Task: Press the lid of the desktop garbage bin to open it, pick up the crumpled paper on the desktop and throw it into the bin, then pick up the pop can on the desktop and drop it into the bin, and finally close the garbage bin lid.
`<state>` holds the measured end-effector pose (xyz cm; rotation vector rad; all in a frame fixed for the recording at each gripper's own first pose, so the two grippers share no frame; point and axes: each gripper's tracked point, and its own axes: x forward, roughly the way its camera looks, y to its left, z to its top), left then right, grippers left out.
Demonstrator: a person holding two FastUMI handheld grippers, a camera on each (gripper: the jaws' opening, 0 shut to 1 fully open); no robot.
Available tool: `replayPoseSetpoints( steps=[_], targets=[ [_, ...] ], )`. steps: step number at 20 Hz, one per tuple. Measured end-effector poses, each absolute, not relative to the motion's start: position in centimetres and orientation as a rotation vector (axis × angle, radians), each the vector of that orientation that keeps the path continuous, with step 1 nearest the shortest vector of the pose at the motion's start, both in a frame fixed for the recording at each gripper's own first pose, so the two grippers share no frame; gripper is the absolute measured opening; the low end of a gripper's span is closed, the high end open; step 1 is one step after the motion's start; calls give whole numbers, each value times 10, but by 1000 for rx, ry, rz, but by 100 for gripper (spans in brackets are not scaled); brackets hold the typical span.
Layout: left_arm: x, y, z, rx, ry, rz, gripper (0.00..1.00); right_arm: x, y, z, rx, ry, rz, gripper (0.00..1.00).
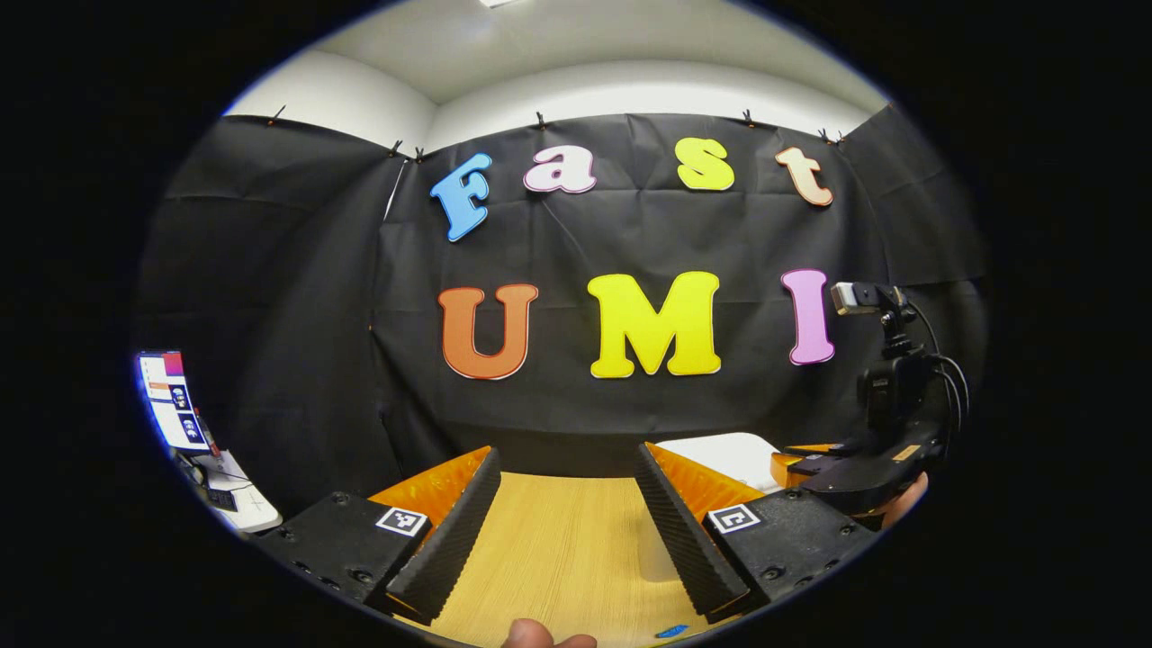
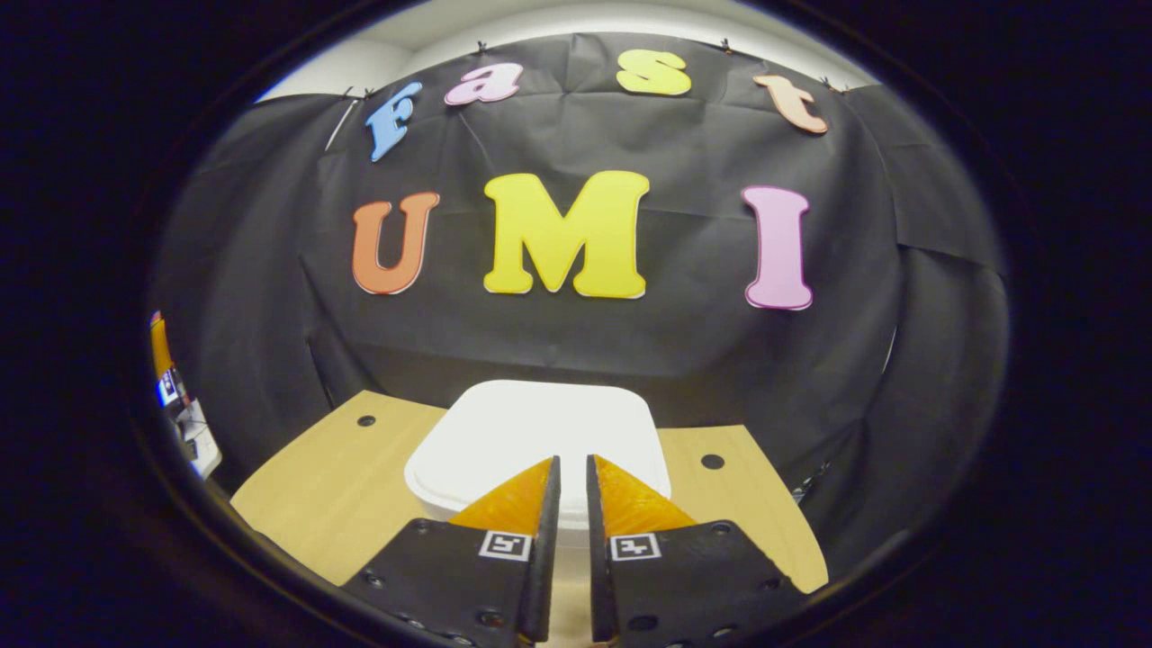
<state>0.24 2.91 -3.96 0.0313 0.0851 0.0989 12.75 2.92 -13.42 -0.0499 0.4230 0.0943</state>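
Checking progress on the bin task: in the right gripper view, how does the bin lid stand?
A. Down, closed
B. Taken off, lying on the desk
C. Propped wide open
A: the white lid lies flat on the bin beyond the right gripper, whose fingers are nearly together.

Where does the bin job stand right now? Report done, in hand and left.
Done: nothing that shows; the white bin lid lies flat and closed. In hand: the right gripper, fingers nearly together and holding nothing, is poised at the lid's near edge, likely to press it. The left gripper is open over bare table. Left: open the lid, bin the paper and the can, close the lid.
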Motion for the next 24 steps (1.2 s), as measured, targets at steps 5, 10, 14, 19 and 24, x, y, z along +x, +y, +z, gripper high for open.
replayPoseSetpoints(
  steps=[5, 10, 14, 19, 24],
  targets=[
    [-1, 33, -40, 42, 91, 124, 97, 144, 34, -151, -43, 445, 115, 0],
    [-2, 33, -41, 46, 98, 139, 97, 149, 35, -169, -33, 492, 128, 0],
    [-2, 30, -44, 31, 108, 137, 97, 145, 34, -179, -5, 560, 120, 1],
    [0, 32, -44, 21, 107, 141, 97, 145, 35, -156, -20, 510, 138, 3],
    [0, 24, -51, 2, 134, 122, 97, 144, 32, -110, -34, 373, 151, 39]
  ],
)
